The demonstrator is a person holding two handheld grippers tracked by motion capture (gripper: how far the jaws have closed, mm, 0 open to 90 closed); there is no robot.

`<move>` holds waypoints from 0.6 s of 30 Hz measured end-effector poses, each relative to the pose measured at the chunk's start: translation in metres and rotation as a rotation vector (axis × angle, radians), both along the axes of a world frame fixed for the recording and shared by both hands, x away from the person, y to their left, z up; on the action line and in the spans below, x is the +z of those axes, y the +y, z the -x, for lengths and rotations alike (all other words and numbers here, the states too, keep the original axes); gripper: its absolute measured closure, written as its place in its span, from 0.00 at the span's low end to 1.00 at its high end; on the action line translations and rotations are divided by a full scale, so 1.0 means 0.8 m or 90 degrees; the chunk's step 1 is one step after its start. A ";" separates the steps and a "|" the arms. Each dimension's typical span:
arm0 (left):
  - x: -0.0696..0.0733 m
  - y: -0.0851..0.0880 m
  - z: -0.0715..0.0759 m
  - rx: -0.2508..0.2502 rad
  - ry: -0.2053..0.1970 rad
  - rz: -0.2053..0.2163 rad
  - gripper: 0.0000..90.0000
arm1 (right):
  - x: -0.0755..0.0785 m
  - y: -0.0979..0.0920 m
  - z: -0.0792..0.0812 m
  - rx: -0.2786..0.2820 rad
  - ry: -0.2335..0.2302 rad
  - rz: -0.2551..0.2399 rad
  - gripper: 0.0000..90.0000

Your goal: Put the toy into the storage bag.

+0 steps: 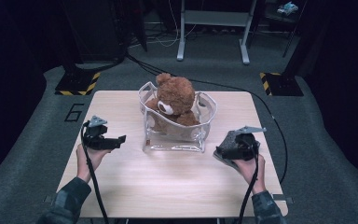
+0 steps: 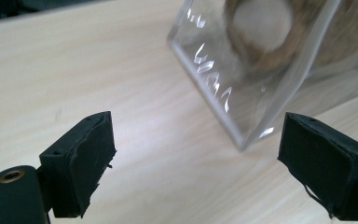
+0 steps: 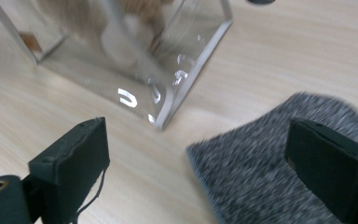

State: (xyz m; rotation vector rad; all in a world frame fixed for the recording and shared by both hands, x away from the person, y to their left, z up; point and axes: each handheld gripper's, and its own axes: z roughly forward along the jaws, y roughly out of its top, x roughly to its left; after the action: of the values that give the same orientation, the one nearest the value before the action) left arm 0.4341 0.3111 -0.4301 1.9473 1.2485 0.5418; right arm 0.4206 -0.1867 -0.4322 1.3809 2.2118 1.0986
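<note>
A brown teddy bear [image 1: 173, 98] sits in a clear plastic container [image 1: 177, 140] at the middle of the wooden table [image 1: 168, 182]. My left gripper [image 1: 120, 140] hovers to the container's left, open, pointing at its near corner. In the left gripper view the left gripper [image 2: 196, 158] has nothing between its jaws, with the container [image 2: 242, 93] just beyond them. My right gripper [image 1: 223, 150] is to the container's right, open, above a grey speckled felt piece [image 1: 232, 141]. In the right gripper view the felt piece [image 3: 256, 163] lies under one jaw of the right gripper [image 3: 196, 163], beside the container's corner [image 3: 182, 60].
Bare tabletop stretches in front of the container towards the person. Beyond the table, on the grey floor, stand a pale frame's legs [image 1: 182, 51] and two yellow-and-black striped bases [image 1: 77, 84] [image 1: 279, 81]. A cable [image 1: 270, 116] runs across the table's far right corner.
</note>
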 end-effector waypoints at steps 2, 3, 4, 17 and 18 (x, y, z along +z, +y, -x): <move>-0.021 0.004 0.006 0.008 0.012 -0.007 0.11 | -0.017 0.007 0.010 0.008 0.007 -0.001 0.05; -0.032 0.006 0.009 0.013 0.023 -0.014 0.10 | -0.026 0.010 0.015 0.011 0.005 0.006 0.05; -0.042 0.009 0.012 0.016 0.025 -0.016 0.10 | -0.035 0.013 0.021 0.011 0.002 0.010 0.04; -0.121 0.020 0.041 0.033 0.055 -0.060 0.05 | -0.115 0.060 0.070 0.063 -0.009 0.063 0.01; -0.123 0.019 0.043 0.043 0.047 -0.047 0.04 | -0.118 0.062 0.070 0.069 -0.009 0.074 0.00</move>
State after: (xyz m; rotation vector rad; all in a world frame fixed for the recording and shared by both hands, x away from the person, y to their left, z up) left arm 0.3997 0.3265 -0.5289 2.0083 1.3615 0.5621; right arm 0.3649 -0.1373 -0.5270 1.2143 2.3239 0.9932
